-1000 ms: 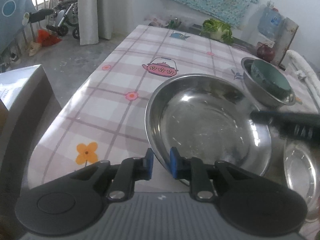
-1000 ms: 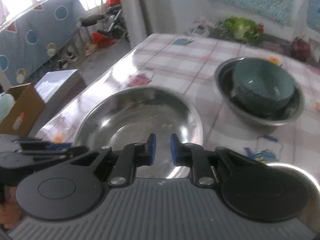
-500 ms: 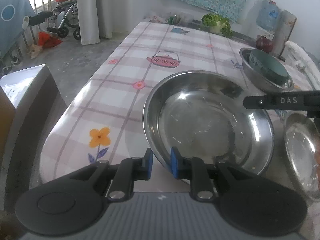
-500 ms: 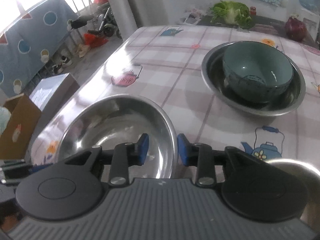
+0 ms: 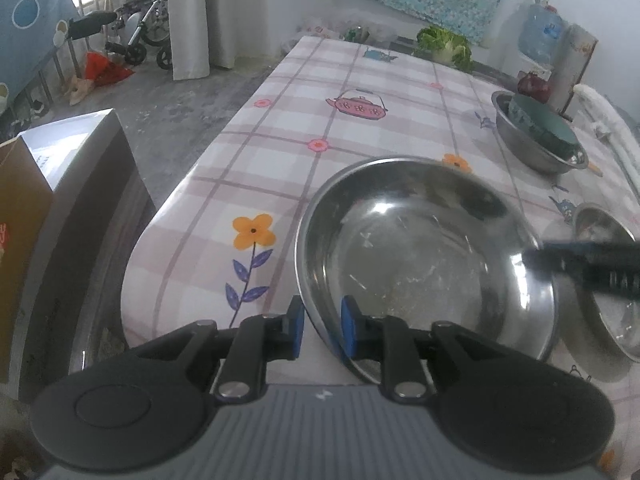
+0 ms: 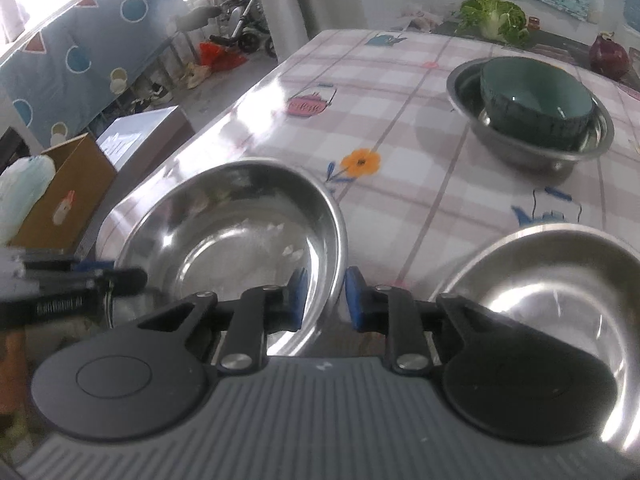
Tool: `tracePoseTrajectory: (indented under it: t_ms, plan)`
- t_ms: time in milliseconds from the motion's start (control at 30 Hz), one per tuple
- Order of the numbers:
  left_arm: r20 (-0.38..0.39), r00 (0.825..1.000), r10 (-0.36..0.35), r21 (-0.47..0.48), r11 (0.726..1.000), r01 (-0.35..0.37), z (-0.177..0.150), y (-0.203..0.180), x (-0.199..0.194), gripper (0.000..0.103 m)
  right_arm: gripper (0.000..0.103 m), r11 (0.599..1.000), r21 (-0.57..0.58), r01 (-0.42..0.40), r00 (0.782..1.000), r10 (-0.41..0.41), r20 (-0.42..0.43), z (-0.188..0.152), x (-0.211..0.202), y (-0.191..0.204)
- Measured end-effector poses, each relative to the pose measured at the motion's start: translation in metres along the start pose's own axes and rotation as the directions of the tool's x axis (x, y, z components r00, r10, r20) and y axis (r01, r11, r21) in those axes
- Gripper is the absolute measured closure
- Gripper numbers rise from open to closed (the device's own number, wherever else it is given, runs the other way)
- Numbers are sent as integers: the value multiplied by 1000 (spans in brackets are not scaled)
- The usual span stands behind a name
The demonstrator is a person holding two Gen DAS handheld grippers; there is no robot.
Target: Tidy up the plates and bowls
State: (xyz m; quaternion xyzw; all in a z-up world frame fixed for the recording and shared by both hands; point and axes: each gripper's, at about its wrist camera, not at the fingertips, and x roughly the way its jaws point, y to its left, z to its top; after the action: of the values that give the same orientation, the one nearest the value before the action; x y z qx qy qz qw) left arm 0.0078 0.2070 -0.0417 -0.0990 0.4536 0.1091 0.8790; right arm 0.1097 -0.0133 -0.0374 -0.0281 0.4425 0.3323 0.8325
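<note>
A large steel basin (image 5: 424, 256) sits at the near end of the checked table; it also shows in the right wrist view (image 6: 236, 232). My left gripper (image 5: 322, 328) straddles its near rim, jaws a little apart, one pad on each side. My right gripper (image 6: 327, 294) straddles the opposite rim, also slightly open. A smaller steel bowl (image 6: 560, 300) sits right of the basin, seen also in the left wrist view (image 5: 612, 280). Farther back a green bowl (image 6: 536, 96) rests inside another steel bowl (image 6: 532, 148).
A cabbage (image 6: 494, 18) and a red onion (image 6: 608, 56) lie at the table's far end. A grey box (image 5: 68, 216) and a cardboard box (image 6: 60, 196) stand on the floor left of the table. A white cloth roll (image 5: 604, 128) lies at the right edge.
The basin has slid toward the near table end with my left gripper at its rim. My right gripper has opened slightly and come to straddle the basin's rim.
</note>
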Motion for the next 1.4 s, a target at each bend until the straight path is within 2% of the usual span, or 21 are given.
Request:
tracePoseTrajectory:
  t_ms: [167,400,467,800,1033,1400]
  plan:
    - [6,1000,12,-10,1000,-12,6,6,4,76,87,1000,13,-4,1000,4,-12,-21,-8,7]
    - [-15,1000,16,3,1000,-16,10,1,20,75,88,998,57,-29,1000,28,3,-27,-13,2]
    - [-15,1000,3,5,1000,-3,9,-2,18,78,87,997,65,-39,999,39,0,-27,-13,1]
    - [-42,999,-14,27,1000,15,-11,-13,0,78,87,994,89,-69,997,71,-18,-45,-31,-3]
    - [-65,996,-57,37,998,60,-28,-20,-12,77,87,990,125,-60,998,61,-6,-61,-44,-9]
    - [-52,998,-29,53,998,31,-25,-19,-6,75,87,985,163,-51,998,46,30,-64,-44,-18]
